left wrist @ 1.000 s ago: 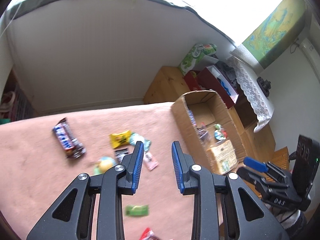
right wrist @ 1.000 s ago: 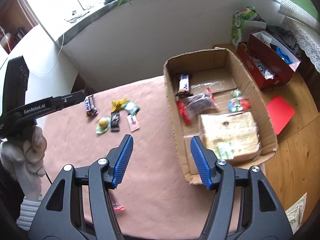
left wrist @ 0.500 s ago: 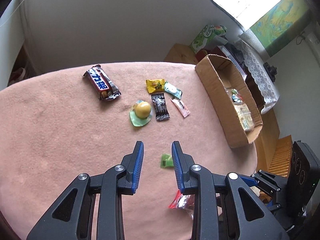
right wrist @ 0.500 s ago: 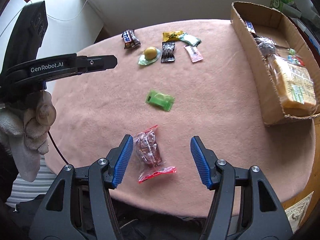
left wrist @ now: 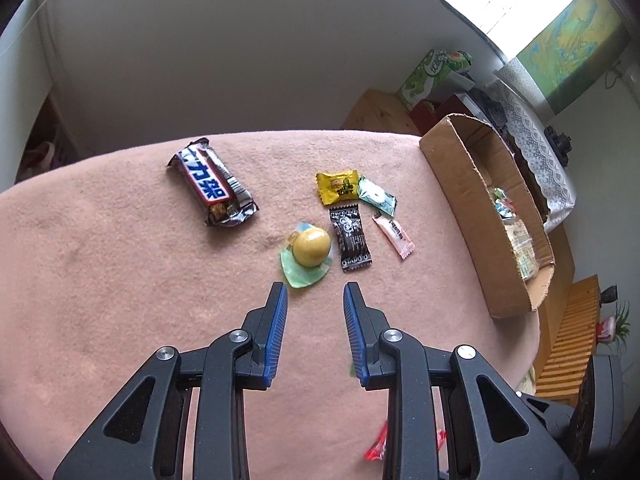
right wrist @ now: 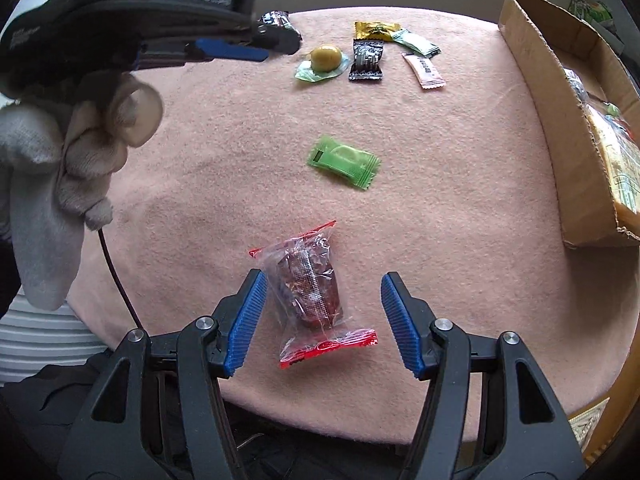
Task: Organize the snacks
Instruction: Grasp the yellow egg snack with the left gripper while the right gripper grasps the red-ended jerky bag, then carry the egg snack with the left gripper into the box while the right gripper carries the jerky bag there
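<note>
Clear plastic with red crimped ends wraps the dark candy packet (right wrist: 310, 294) lying on the pink felt tabletop (right wrist: 460, 240) between the spread blue pads of the right gripper (right wrist: 320, 312); its long axis runs almost straight ahead along the fingers, tilted slightly left at the far end, and neither pad touches it. Half a second ago the packet sat lower and smaller in this view, so the gripper has closed in around it. Ahead of the tips lies a green square sachet (right wrist: 344, 161), angled with its long side pointing right and toward the tool. Beyond that sit a yellow ball sweet on a pale green wrapper (right wrist: 326, 59), a black sachet (right wrist: 366, 62), a pink stick sachet (right wrist: 424, 70), a mint sachet (right wrist: 416, 44) and a yellow sachet (right wrist: 376, 31). Far right stands the brown cardboard box (right wrist: 560, 120) holding other snacks. The left gripper (left wrist: 315, 320), moderately parted and empty, hovers just short of the yellow ball sweet, having advanced past the green sachet; a brown chocolate bar (left wrist: 212, 188) lies ahead-left, slanting away leftward.
</note>
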The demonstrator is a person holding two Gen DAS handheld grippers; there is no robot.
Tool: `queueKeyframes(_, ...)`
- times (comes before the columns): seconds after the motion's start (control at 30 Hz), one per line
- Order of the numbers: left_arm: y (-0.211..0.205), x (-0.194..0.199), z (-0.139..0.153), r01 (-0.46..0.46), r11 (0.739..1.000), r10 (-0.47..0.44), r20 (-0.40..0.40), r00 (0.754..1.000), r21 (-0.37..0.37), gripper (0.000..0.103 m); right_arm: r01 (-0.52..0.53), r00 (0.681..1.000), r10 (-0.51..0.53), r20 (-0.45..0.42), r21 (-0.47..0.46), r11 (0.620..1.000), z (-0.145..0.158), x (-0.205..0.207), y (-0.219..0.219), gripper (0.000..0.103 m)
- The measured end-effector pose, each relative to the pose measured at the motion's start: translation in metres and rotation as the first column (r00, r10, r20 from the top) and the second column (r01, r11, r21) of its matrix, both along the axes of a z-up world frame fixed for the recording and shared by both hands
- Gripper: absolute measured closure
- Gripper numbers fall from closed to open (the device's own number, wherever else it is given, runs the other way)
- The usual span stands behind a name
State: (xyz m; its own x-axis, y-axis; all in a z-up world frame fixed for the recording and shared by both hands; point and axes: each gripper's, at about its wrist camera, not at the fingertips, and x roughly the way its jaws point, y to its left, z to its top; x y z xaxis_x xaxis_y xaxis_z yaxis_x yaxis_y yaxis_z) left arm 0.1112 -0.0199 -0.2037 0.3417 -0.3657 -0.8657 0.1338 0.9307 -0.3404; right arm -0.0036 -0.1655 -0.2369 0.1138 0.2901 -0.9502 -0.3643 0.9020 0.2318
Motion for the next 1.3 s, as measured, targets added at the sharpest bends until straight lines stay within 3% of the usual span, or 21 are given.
queueKeyframes(0.53, -0.032, 0.028, -0.025, 0.084, 0.985, -0.091, 0.039, 0.995, 0.149, 0.077, -0.085, 0.996, 0.084, -0.009, -0.052, 0.995, -0.013, -0.002, 0.025, 0.041)
queueKeyframes(0.67, -0.028, 0.028, -0.027, 0.083, 0.986, -0.089, 0.039, 0.995, 0.142, 0.081, -0.103, 0.994, 0.102, -0.032, -0.046, 0.994, -0.02, -0.003, 0.032, 0.043)
queueKeyframes(0.73, -0.027, 0.027, -0.026, 0.087, 0.986, -0.095, 0.047, 0.994, 0.144, 0.081, -0.12, 0.992, 0.118, -0.04, -0.047, 0.992, -0.024, -0.003, 0.035, 0.058)
queueKeyframes(0.87, -0.025, 0.024, -0.026, 0.088, 0.986, -0.096, 0.052, 0.994, 0.144, 0.082, -0.134, 0.991, 0.132, -0.035, -0.049, 0.99, -0.031, -0.011, 0.04, 0.067)
queueKeyframes(1.3, -0.018, 0.017, -0.011, 0.07, 0.992, -0.076, 0.059, 0.995, 0.102, 0.082, -0.005, 1.0, 0.005, -0.012, 0.008, 1.0, -0.011, 0.014, 0.004, 0.068)
